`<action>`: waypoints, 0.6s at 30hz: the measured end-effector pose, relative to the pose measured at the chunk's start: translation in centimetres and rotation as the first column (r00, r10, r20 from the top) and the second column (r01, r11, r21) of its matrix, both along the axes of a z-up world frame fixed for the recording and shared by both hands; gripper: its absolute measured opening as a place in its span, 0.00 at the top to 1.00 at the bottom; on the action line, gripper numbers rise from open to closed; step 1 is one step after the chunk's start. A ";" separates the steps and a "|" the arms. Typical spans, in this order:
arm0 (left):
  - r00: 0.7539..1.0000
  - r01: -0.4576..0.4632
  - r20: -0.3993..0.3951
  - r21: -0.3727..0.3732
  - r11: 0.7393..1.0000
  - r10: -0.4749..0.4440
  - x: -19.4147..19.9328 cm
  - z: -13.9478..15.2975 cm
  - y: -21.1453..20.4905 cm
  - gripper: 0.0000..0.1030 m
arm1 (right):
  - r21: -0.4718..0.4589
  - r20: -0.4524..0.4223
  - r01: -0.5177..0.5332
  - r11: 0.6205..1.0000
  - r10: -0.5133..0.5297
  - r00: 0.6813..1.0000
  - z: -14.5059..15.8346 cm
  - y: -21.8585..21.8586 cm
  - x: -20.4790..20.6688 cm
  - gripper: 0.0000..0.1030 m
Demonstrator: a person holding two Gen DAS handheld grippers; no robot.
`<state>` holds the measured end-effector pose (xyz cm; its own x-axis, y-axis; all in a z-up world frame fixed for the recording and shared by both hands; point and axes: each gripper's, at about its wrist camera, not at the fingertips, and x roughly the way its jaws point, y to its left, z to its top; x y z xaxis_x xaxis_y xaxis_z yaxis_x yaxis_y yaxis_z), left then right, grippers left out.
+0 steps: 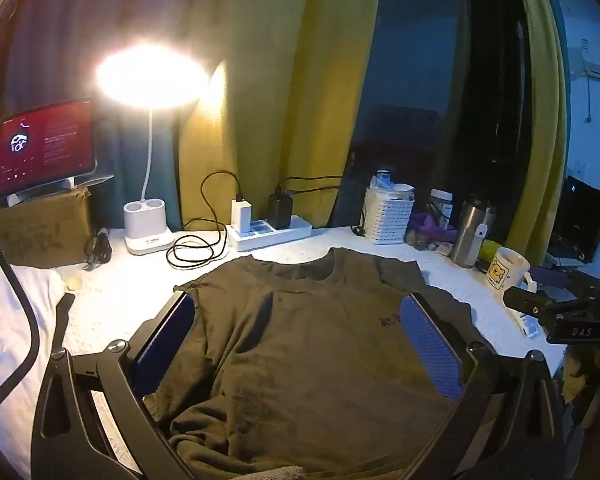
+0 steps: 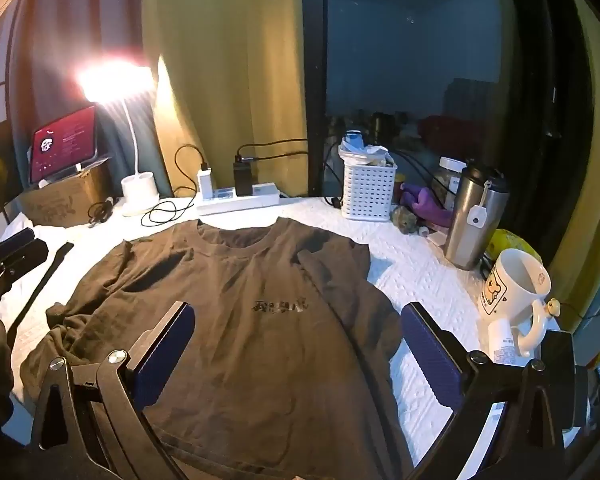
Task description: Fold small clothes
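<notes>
A dark olive-brown T-shirt (image 1: 300,340) (image 2: 236,312) lies spread face up on a white padded table cover (image 1: 120,292) (image 2: 412,276), its neckline towards the back and small dark lettering on the chest. Its right sleeve is folded in over the body. My left gripper (image 1: 298,312) hovers open above the shirt's chest, blue pads wide apart, nothing between them. My right gripper (image 2: 298,320) is open too, over the shirt's lower right part, clear of the cloth. The left gripper's tip (image 2: 16,244) shows at the left edge of the right wrist view.
Along the back stand a lit desk lamp (image 1: 150,76), a tablet on a cardboard box (image 1: 44,144), a power strip with chargers and cables (image 1: 268,228), and a white basket (image 2: 368,192). A steel tumbler (image 2: 474,220) and a white mug (image 2: 516,292) stand at the right.
</notes>
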<state>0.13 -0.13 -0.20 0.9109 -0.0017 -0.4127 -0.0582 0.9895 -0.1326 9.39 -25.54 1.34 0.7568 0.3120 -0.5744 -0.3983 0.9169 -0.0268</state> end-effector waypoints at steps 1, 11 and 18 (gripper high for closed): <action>1.000 0.001 -0.007 0.031 1.000 -0.001 0.2 0.6 -0.7 0.01 | 0.002 0.000 0.002 1.000 -0.002 1.000 0.0 0.0 0.0 0.00; 1.000 0.028 0.002 0.009 1.000 -0.028 -0.3 2.3 -1.1 0.01 | 0.018 0.006 -0.007 1.000 0.007 1.000 0.5 -0.3 -0.7 0.00; 1.000 0.025 0.018 0.027 0.999 -0.025 -0.4 2.4 -1.1 0.01 | 0.015 0.009 -0.007 1.000 0.007 1.000 0.6 -0.2 -0.9 0.00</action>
<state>-0.31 -1.23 2.20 0.9181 -0.0135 -0.3960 -0.0313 0.9938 -0.1066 8.46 -25.72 1.96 0.7598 0.3261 -0.5625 -0.4048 0.9143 -0.0167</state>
